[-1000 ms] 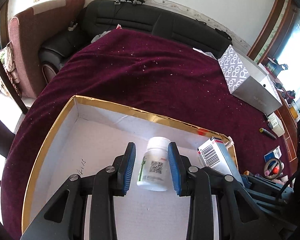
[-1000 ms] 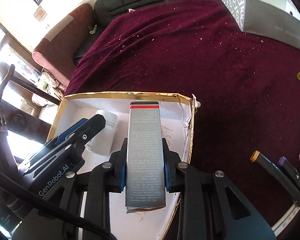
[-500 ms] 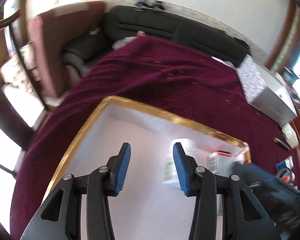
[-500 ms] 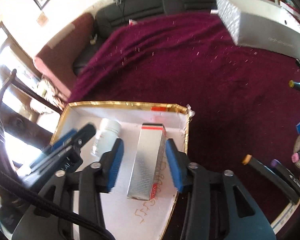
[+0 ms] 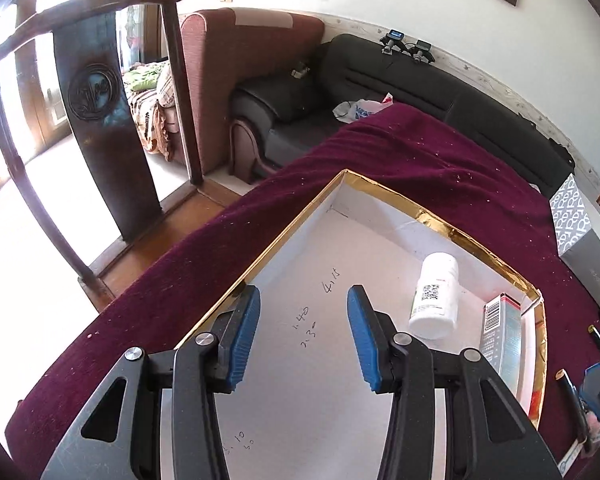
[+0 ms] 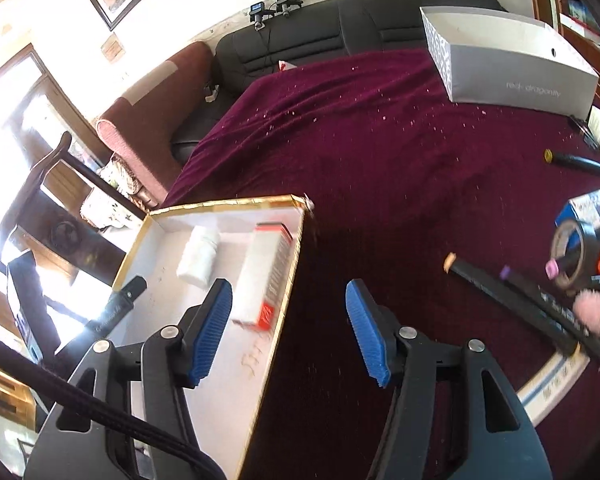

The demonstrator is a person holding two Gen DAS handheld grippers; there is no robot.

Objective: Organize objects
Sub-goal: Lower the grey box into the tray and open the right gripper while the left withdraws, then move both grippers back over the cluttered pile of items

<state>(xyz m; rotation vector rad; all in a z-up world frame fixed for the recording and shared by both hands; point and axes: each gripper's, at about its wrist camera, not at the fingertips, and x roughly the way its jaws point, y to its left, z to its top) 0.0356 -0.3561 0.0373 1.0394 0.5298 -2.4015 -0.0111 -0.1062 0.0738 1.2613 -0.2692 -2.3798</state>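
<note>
A shallow gold-rimmed white box (image 5: pixel 384 190) (image 6: pixel 220 203) lies on the maroon cloth. Inside it lie a white pill bottle (image 5: pixel 436 296) (image 6: pixel 199 257) and a silver carton with a red end (image 5: pixel 500 338) (image 6: pixel 266 276). My left gripper (image 5: pixel 302 336) is open and empty above the box floor, left of the bottle. My right gripper (image 6: pixel 288 330) is open and empty, raised over the box's right rim, behind the carton. The left gripper's finger shows in the right wrist view (image 6: pixel 120 306).
A grey patterned box (image 6: pixel 508 64) (image 5: pixel 580 236) stands at the far right. Markers (image 6: pixel 508 300), a tape roll (image 6: pixel 576 252), a pink pompom (image 6: pixel 594 312), a blue card (image 6: pixel 592 204) and a black pen (image 6: pixel 580 162) lie right. A wooden chair (image 5: pixel 100 120) and sofa (image 5: pixel 380 80) stand beyond the table.
Both grippers let go: the left released the bottle, the right released the carton. Both opened, pulled back and rose. The left swung left; the right shifted right over the box rim.
</note>
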